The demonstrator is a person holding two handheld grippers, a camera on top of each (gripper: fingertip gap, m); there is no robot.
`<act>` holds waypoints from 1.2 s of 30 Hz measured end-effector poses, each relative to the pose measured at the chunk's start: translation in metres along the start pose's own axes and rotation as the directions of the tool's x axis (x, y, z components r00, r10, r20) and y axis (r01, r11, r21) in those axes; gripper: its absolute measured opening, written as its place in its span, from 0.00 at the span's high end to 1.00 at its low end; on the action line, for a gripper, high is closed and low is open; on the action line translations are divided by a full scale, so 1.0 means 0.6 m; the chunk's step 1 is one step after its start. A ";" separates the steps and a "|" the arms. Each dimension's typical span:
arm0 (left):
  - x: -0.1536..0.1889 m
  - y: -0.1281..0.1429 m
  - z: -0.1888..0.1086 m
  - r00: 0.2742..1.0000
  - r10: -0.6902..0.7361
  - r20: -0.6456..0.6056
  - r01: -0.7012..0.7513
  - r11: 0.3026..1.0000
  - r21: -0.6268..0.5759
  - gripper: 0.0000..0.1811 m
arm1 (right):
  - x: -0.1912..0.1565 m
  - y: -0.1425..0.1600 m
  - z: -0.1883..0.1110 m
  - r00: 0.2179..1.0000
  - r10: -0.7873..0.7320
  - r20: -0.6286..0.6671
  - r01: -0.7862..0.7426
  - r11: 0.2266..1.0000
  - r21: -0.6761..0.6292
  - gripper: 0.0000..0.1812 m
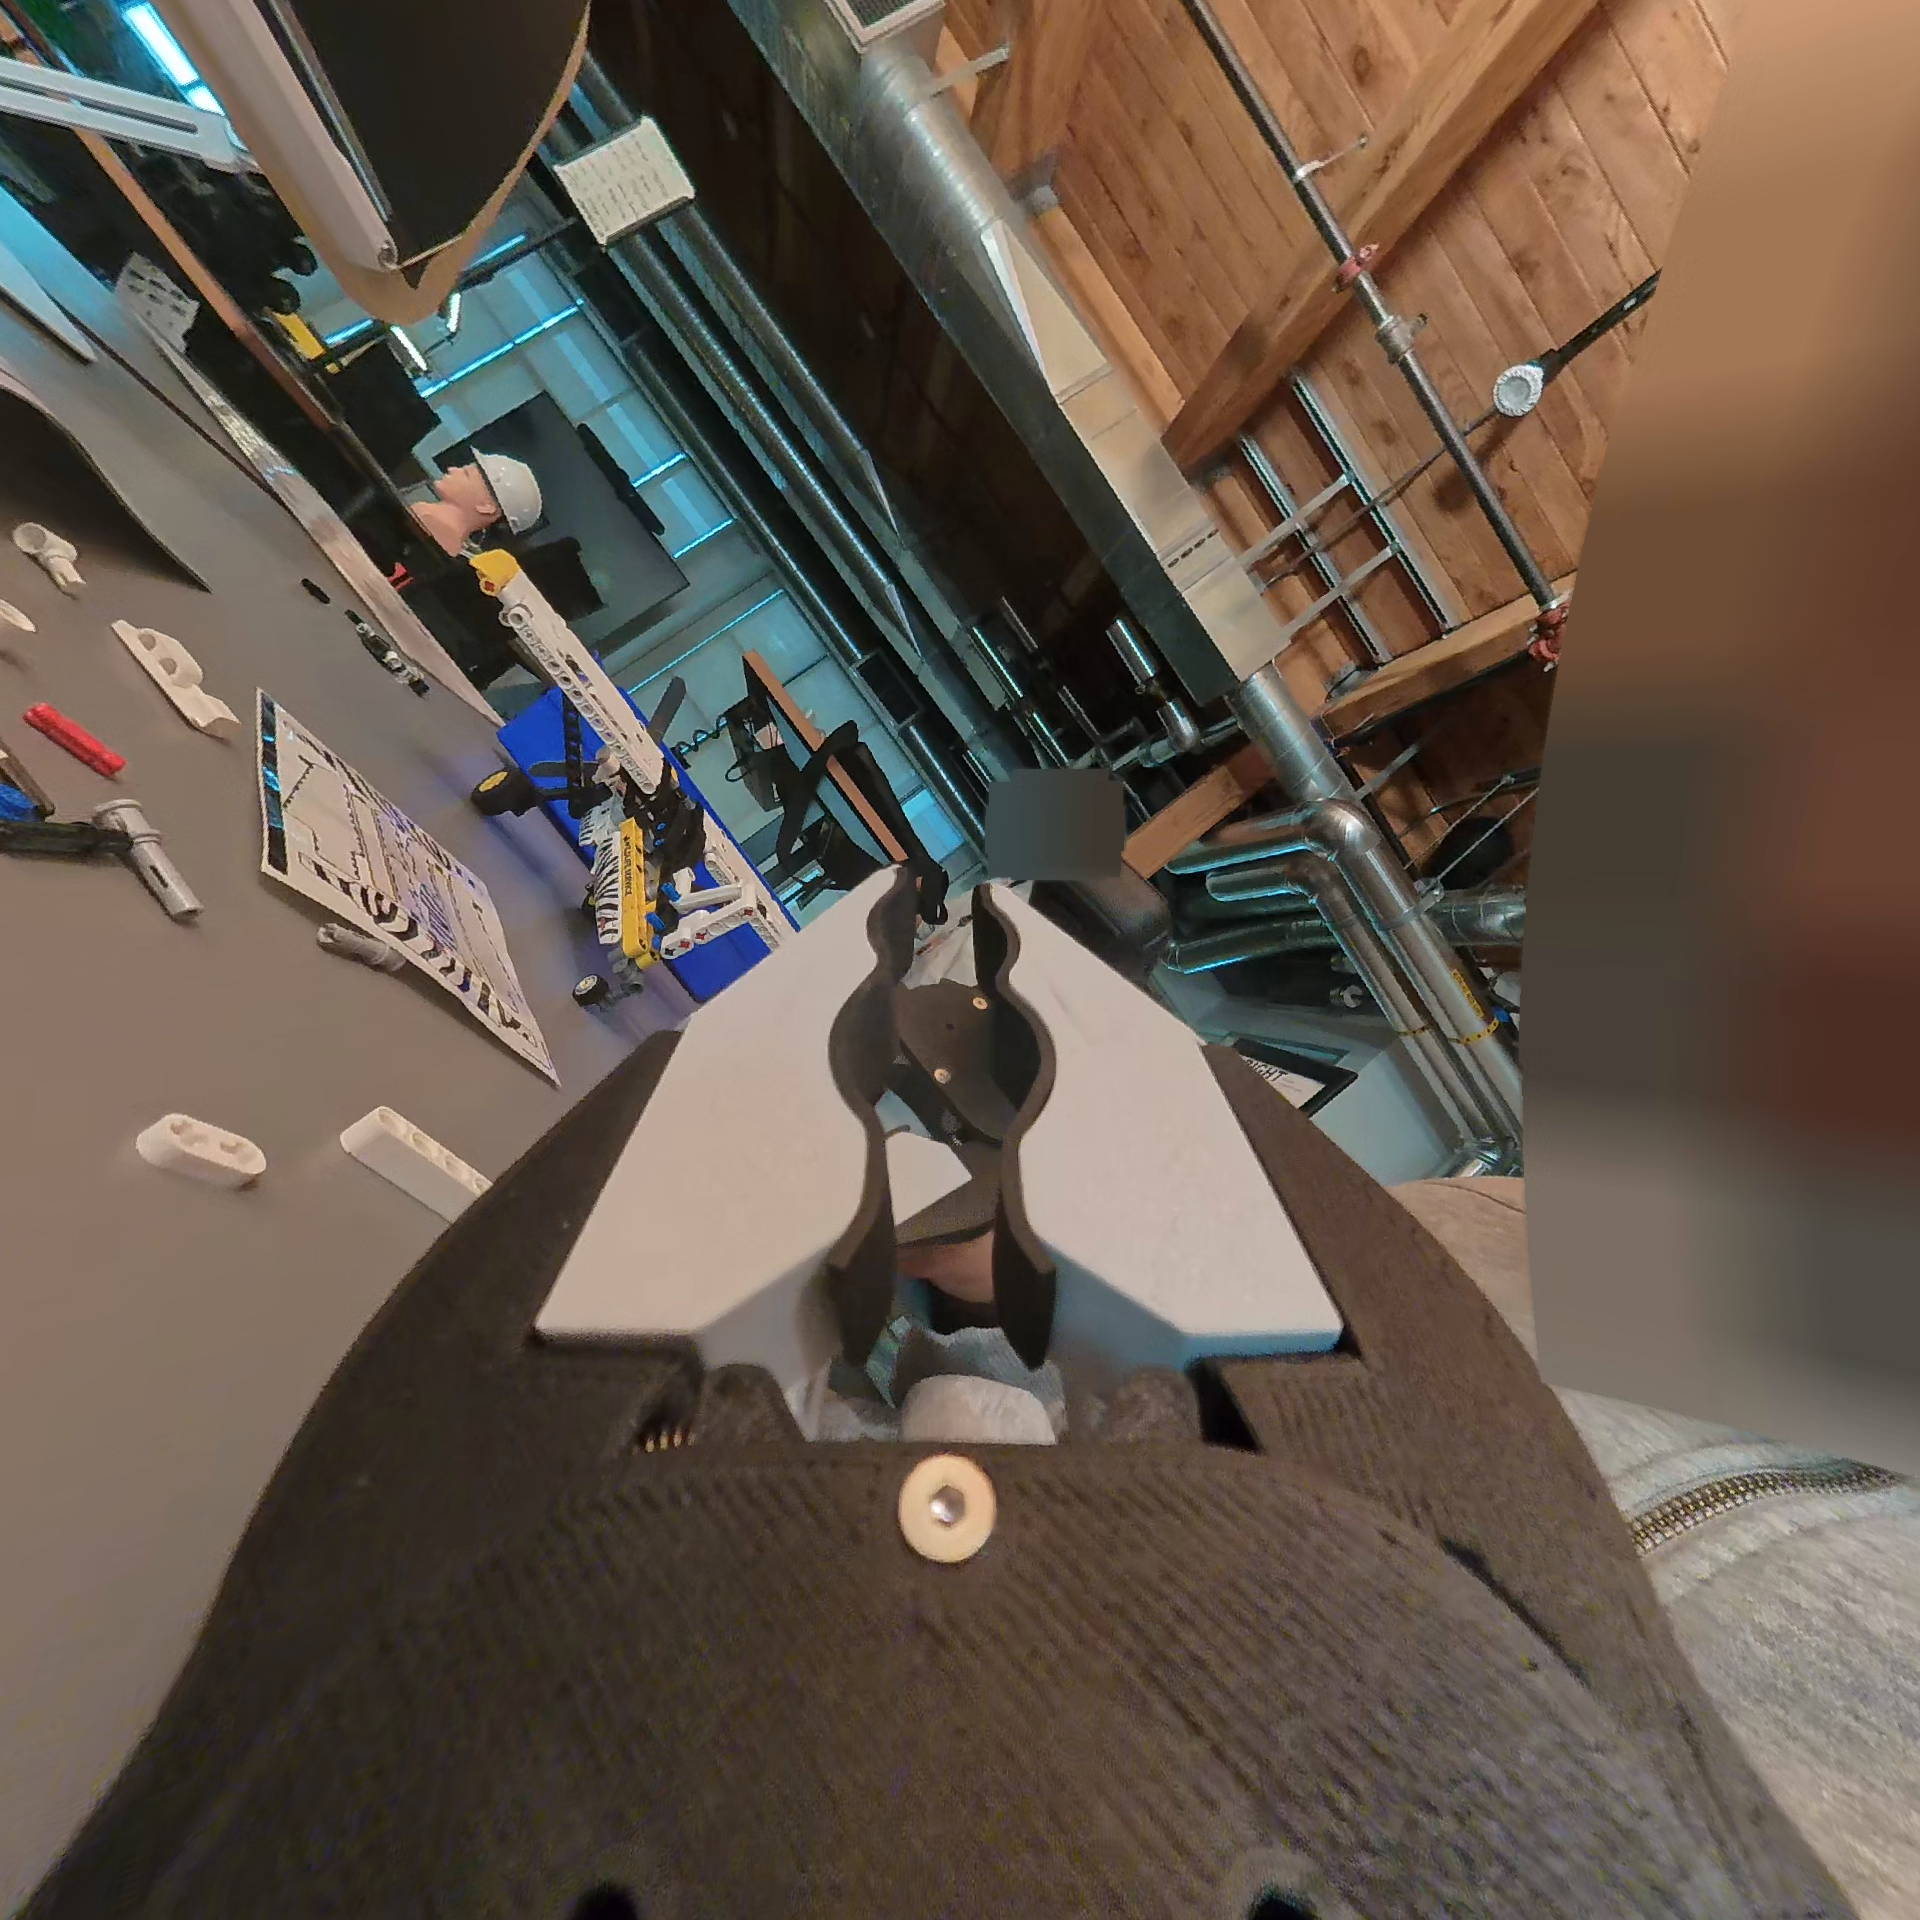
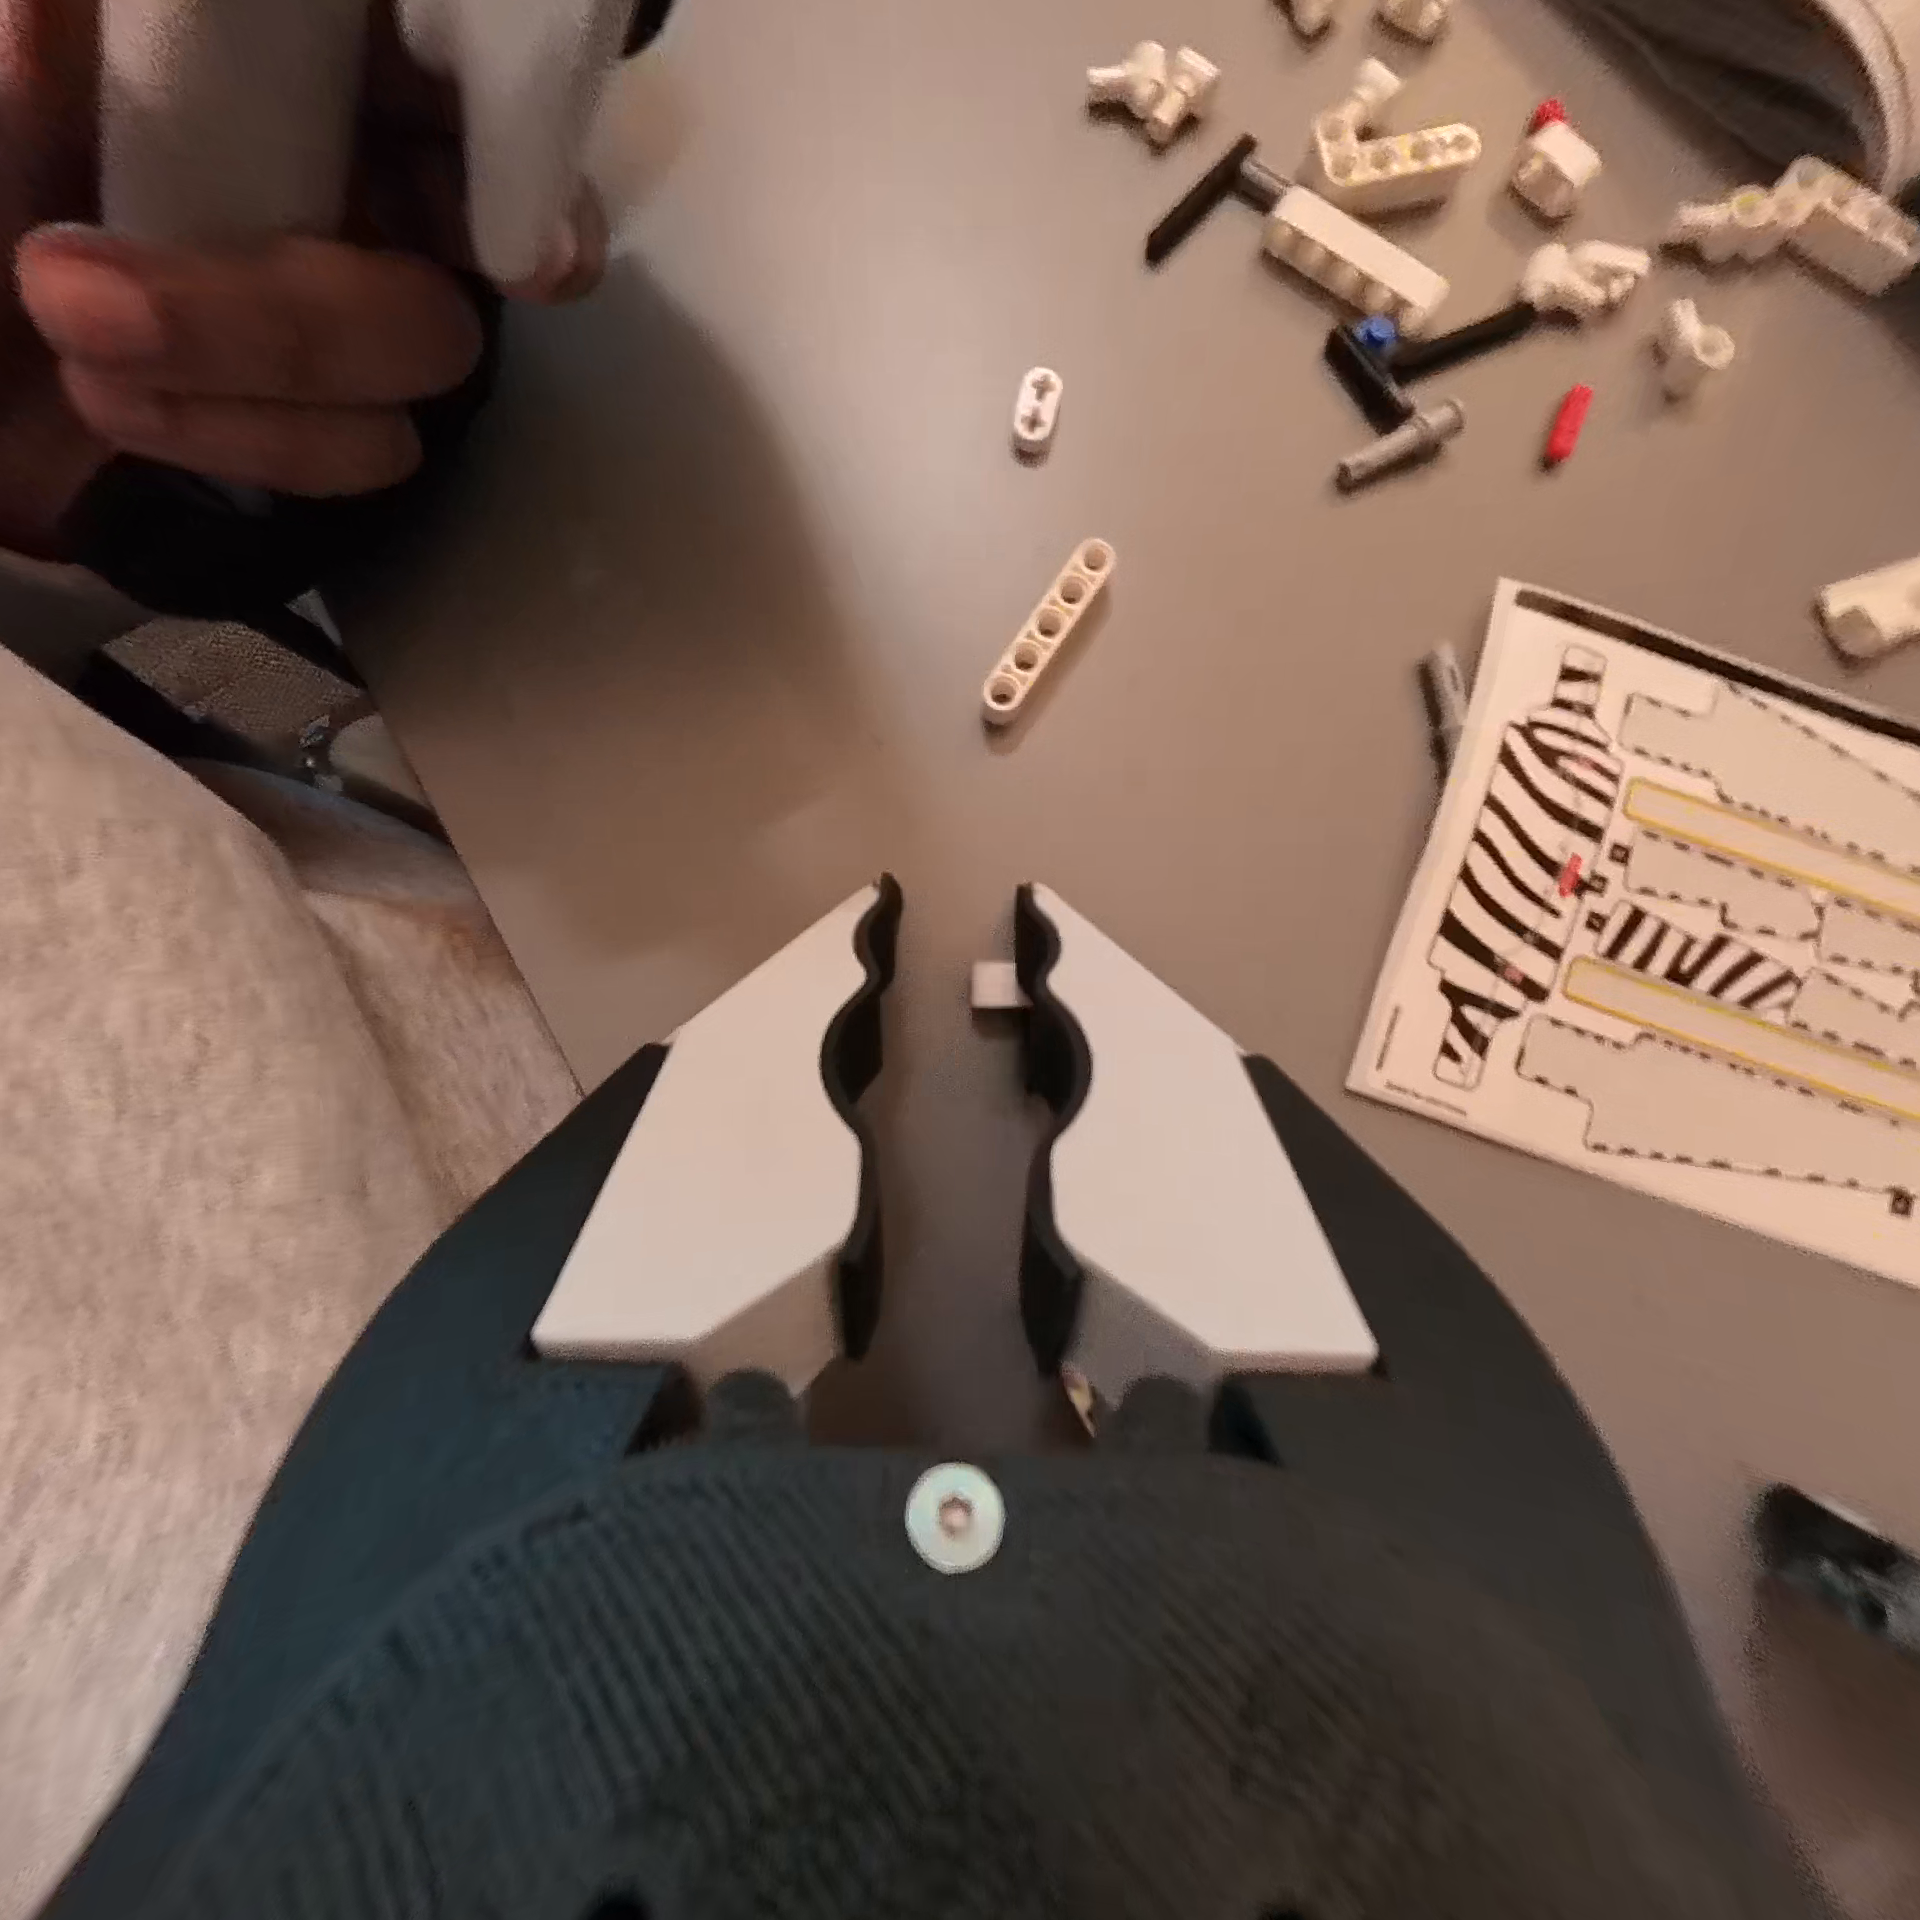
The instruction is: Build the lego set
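Note:
My right gripper (image 2: 956, 894) is open and hovers low over the grey table (image 2: 831, 312). A small white piece (image 2: 992, 982) lies between its fingers, against the right finger's inner pad. A white five-hole beam (image 2: 1049, 629) and a short white two-hole link (image 2: 1037, 410) lie ahead of it. My left gripper (image 1: 943, 891) is tilted up off the table towards the room, jaws a narrow gap apart with nothing between them. A part-built white and yellow model (image 1: 623, 831) stands on a blue box at the table's far edge.
A striped sticker sheet (image 2: 1662, 935) lies to the right, also in the left wrist view (image 1: 395, 873). Several loose white, black, red and grey parts (image 2: 1382, 239) lie beyond it. A hand (image 2: 229, 312) holds the other gripper's handle at top left. The table edge and grey clothing (image 2: 156, 1039) are at left. My right fingertips sit around 15 cm from my left ones.

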State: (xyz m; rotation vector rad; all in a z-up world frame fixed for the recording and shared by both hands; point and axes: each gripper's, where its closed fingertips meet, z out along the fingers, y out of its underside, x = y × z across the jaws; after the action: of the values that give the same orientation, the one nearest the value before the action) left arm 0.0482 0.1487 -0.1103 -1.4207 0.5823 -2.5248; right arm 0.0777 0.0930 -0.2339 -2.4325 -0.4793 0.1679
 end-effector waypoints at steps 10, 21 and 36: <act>-0.017 0.061 0.018 0.952 0.277 0.128 -0.232 0.929 -0.287 0.93 | 0.021 0.018 -0.054 0.983 -0.154 0.097 0.146 0.986 0.084 0.76; -0.106 0.191 -0.005 0.655 0.673 0.345 -0.223 0.607 -0.762 0.85 | -0.009 0.043 -0.045 0.934 -0.110 0.341 0.094 0.994 0.063 0.78; -0.124 0.215 0.008 0.690 0.675 0.261 -0.184 0.513 -0.839 0.77 | 0.007 0.026 -0.043 0.902 -0.314 0.296 0.261 0.943 0.205 0.80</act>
State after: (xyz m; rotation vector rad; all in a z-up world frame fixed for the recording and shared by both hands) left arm 0.0874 0.0567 -0.2208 -1.8002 1.7591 -1.2868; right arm 0.0924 0.0688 -0.2234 -2.1499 -0.9314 0.4668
